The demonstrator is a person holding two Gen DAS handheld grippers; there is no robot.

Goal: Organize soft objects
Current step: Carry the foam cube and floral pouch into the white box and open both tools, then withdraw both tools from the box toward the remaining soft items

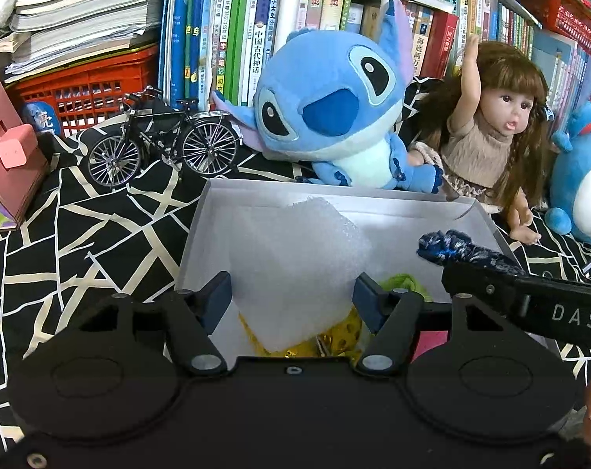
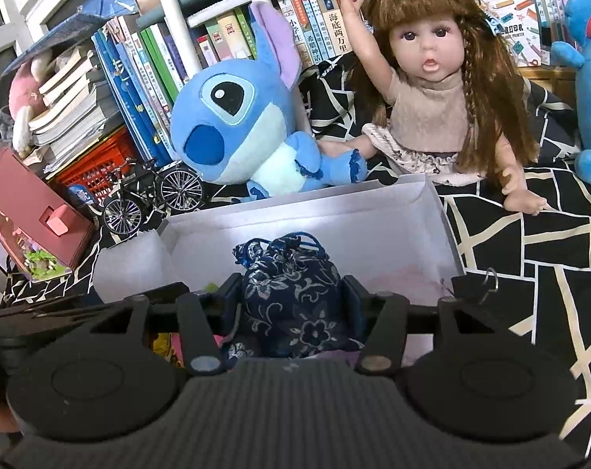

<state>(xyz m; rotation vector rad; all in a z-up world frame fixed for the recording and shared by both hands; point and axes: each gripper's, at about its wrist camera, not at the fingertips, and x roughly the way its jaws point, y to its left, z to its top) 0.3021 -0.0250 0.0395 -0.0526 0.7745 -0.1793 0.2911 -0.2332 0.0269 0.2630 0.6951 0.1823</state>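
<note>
Pouch (image 2: 293,297): navy cloth, pale flower print, drawstring neck gathered. Pinched between the fingers of the right gripper (image 2: 293,301), long axis running forward along them, neck pointing away, over the white box (image 2: 438,211).
Foam sheet (image 1: 295,265): white, crumpled, pinched in the left gripper (image 1: 291,297), rising ahead of it inside the box.

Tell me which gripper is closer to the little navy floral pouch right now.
Right. The right gripper has the navy floral pouch clamped between its fingers over the white box. The left gripper sits beside it, holding white foam.
</note>
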